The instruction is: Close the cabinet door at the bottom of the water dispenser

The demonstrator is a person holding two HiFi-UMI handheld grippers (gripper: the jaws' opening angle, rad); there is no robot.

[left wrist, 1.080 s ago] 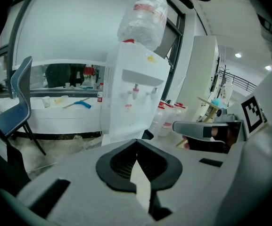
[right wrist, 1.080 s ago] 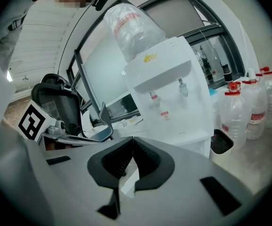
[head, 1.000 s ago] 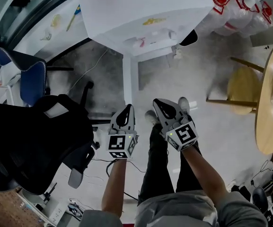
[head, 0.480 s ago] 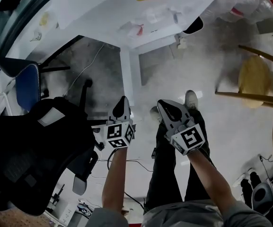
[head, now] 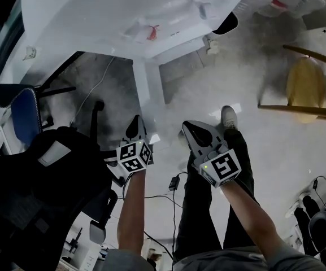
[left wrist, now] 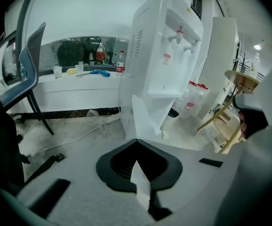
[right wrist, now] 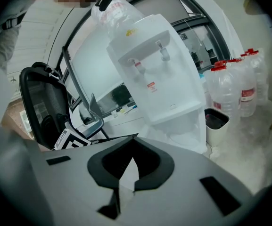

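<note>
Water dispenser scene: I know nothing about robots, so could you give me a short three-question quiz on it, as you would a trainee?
1. True or false: the white cabinet door at the bottom of the white water dispenser is shut.
2. What does the left gripper hold? A nothing; B the door's edge; C a cup.
3. Fill in: the clear water bottles beside the dispenser have ___ caps.

Key: 1 false, it stands open; 2 A; 3 red.
</note>
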